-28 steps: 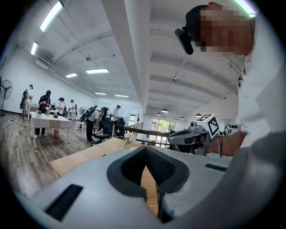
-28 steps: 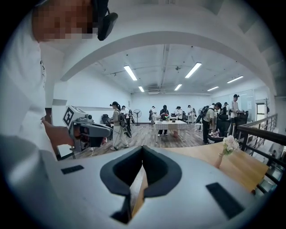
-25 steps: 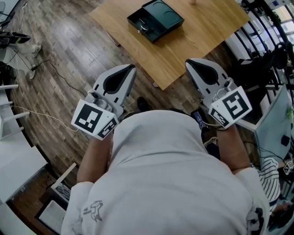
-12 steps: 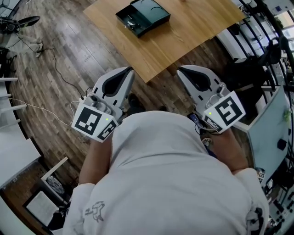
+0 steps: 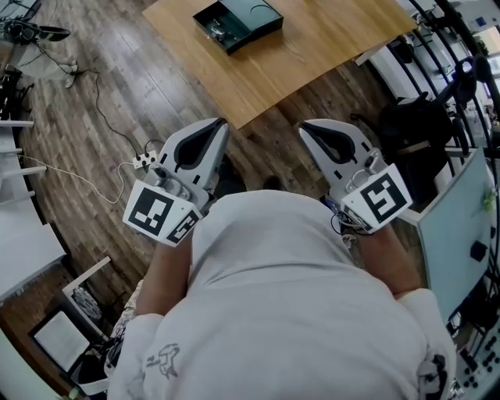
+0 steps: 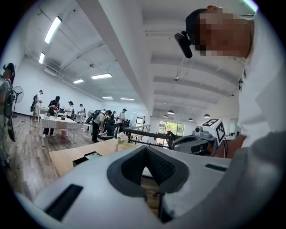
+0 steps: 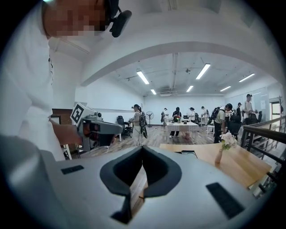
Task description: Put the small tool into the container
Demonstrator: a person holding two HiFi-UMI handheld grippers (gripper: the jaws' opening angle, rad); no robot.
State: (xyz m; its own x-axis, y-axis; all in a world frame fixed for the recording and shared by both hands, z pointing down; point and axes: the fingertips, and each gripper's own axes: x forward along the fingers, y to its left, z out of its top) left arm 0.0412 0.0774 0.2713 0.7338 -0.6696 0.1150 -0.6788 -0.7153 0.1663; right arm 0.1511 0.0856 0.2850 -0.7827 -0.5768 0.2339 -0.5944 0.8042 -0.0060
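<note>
The head view looks steeply down over the person's chest at the left gripper (image 5: pixel 219 122) and the right gripper (image 5: pixel 303 125), with the wooden table (image 5: pixel 328 39) far at the top. Each gripper view sits just behind its own jaws and faces nearly level across the room. All views share the table and the dark container (image 5: pixel 238 23).

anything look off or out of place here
Nothing spilled or broken. The only stray thing is a white power strip with its cable trailing loose across the wood floor, left of the left gripper. The dark container sits flat on the table.
</note>
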